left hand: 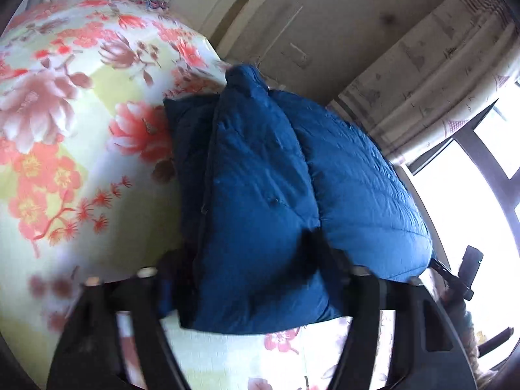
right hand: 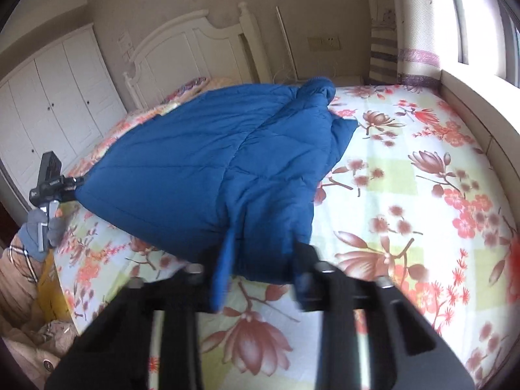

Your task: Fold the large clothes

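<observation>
A large blue quilted jacket [left hand: 260, 178] hangs lifted over the floral bed sheet [left hand: 65, 130]. My left gripper [left hand: 247, 279] is shut on the jacket's near hem; the fabric bulges between and over its fingers. In the right wrist view the jacket [right hand: 201, 169] stretches between both grippers. My right gripper [right hand: 256, 276] is shut on its near corner, with a blue flap hanging between the fingers. The left gripper [right hand: 70, 183] also shows at the far left, holding the other corner. The right gripper [left hand: 455, 273] shows at the left view's right edge.
The bed sheet [right hand: 406, 195] spreads wide to the right. A white headboard [right hand: 195, 48] and wardrobe [right hand: 55, 104] stand behind. A curtain [right hand: 419, 26] and window ledge [right hand: 481, 104] border the right side. A beige garment [right hand: 22, 325] lies at the bed's left.
</observation>
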Demonstrator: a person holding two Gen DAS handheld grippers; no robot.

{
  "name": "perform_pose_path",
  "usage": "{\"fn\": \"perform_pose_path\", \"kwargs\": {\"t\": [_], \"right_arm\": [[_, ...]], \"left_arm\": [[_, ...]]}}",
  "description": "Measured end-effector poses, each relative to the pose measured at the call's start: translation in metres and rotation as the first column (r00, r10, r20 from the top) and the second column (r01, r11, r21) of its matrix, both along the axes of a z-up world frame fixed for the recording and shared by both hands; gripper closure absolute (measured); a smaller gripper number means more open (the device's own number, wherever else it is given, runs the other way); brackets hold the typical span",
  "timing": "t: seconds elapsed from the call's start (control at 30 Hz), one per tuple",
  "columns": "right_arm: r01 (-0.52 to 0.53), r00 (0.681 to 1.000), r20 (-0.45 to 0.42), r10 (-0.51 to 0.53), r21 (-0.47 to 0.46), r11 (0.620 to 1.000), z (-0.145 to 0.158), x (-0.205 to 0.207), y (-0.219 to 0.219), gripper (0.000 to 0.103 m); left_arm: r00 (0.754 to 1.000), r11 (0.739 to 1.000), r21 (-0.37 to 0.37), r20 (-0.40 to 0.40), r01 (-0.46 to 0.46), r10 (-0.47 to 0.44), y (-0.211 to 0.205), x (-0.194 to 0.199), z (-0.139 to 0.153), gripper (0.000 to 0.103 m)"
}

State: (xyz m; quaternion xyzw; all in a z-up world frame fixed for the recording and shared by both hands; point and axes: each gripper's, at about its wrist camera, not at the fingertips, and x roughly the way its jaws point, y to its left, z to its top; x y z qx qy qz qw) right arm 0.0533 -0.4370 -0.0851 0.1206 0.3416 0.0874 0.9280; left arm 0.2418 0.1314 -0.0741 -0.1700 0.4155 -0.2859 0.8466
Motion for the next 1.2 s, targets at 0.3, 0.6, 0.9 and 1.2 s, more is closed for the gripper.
{"fn": "perform_pose_path", "kwargs": {"t": [0.3,0.6,0.9,1.2], "right_arm": [[-0.051,0.998,0.026,0.055,-0.119,0.992,0.04,-0.092,0.05,0.088],[-0.065,0.997,-0.046,0.063,-0.052,0.997,0.015,-0.188,0.062,0.078],[0.228,0.963,0.177,-0.203,-0.136,0.964,0.098,-0.198,0.033,0.027],[-0.016,0.993,0.107,0.051,-0.311,0.95,0.123,-0.024,0.176,0.06]], "left_arm": [[0.998,0.999,0.031,0.047,0.033,-0.034,0.04,-0.099,0.038,0.073],[1.0,0.999,-0.035,0.004,0.007,-0.007,0.074,-0.181,0.005,0.073],[0.902,0.959,0.128,0.39,-0.251,0.184,0.055,-0.201,0.088,0.004],[0.971,0.937,0.35,0.225,-0.006,-0.078,-0.132,-0.085,0.124,0.004]]}}
